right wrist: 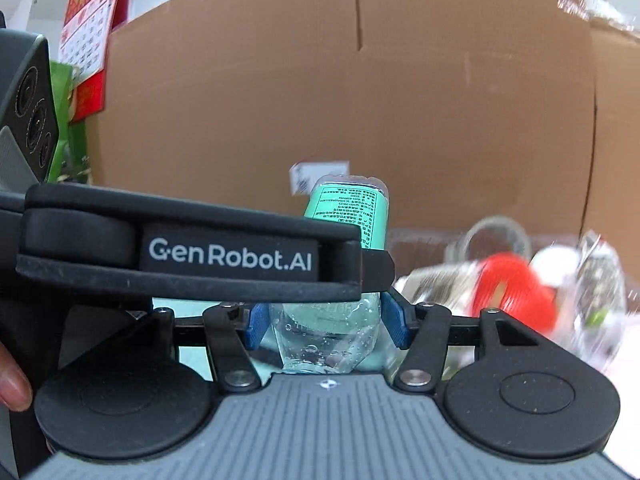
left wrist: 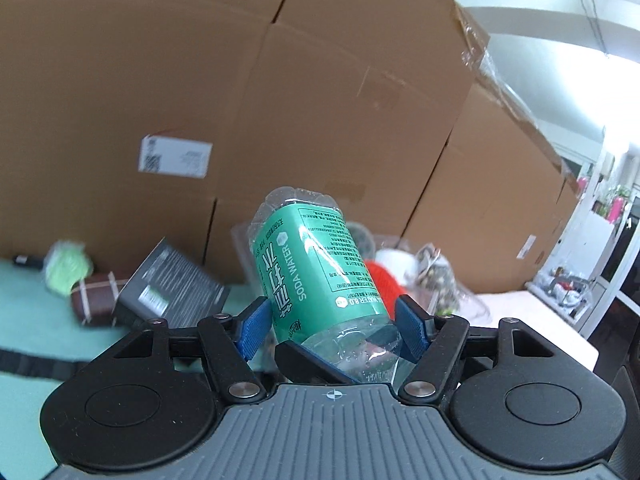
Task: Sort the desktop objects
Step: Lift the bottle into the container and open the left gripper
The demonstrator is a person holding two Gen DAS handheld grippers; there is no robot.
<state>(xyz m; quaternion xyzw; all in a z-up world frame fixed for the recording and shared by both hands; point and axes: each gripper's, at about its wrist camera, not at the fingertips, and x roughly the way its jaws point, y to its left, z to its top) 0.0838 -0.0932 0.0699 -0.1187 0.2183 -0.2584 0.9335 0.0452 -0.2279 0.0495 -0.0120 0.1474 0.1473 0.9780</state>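
Green-labelled soda water bottle (left wrist: 316,276) hangs above the table, tilted, base far, clamped by both grippers: left gripper (left wrist: 332,326) at the label's near end, right gripper (right wrist: 326,326) around its clear shoulder.

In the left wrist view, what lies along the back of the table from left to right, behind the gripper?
Green fuzzy thing → brown football-like ball → dark box → soda water bottle, held in the left gripper → red object → clear plastic wrapping.
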